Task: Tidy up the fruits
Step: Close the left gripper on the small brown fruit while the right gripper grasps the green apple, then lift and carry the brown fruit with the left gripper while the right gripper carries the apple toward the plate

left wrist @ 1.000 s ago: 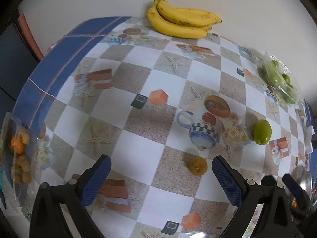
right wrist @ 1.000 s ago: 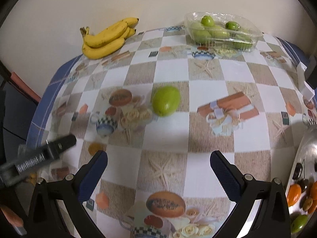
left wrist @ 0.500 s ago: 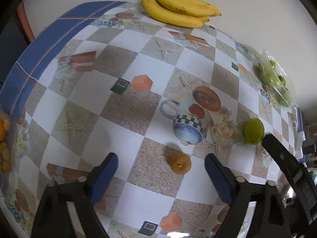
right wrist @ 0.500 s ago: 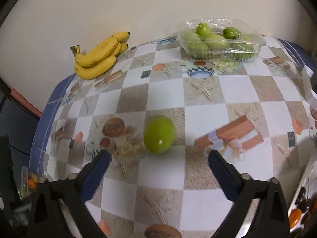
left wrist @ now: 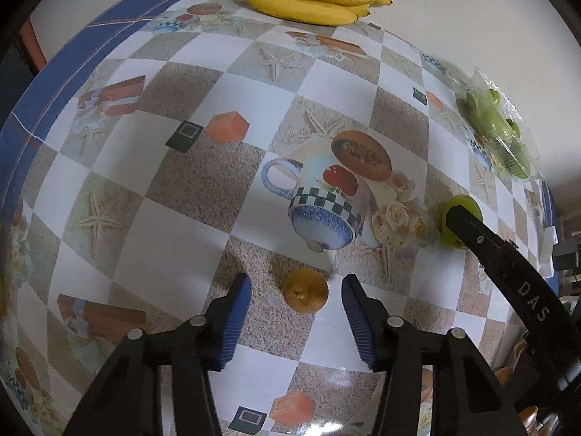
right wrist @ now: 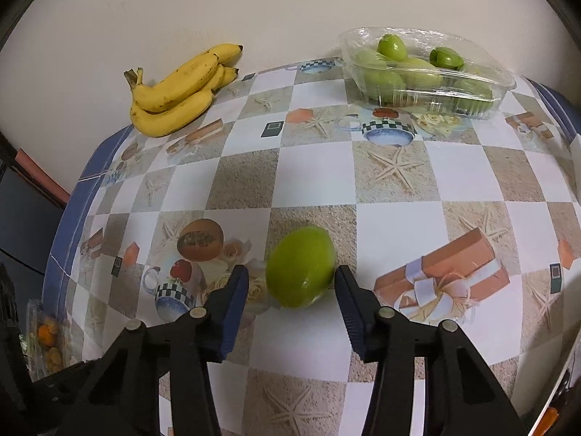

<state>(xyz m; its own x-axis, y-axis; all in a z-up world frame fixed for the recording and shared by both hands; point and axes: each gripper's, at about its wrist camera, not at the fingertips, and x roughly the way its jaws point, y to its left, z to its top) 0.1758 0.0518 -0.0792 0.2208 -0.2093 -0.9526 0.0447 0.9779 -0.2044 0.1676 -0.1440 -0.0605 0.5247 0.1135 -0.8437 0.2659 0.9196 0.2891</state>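
A small orange-brown fruit [left wrist: 305, 294] lies on the patterned tablecloth between the blue pads of my left gripper [left wrist: 295, 285]. Its jaws are closing, with a gap still showing on both sides of the fruit. A green oval fruit [right wrist: 299, 267] lies between the pads of my right gripper [right wrist: 291, 274]. These jaws are closing too; the right pad is almost at the fruit's skin and the left pad stands clear. In the left wrist view the right gripper's black finger [left wrist: 490, 250] partly covers the green fruit [left wrist: 458, 208].
A bunch of bananas [right wrist: 178, 91] lies by the wall at the back left. A clear plastic box [right wrist: 425, 72] of green fruits stands at the back right. A bag of small orange fruits [right wrist: 45, 341] sits at the table's left edge.
Both grippers have narrowed from wide open and come down around their fruits. The right gripper moved forward to the green fruit and now shows in the left wrist view.
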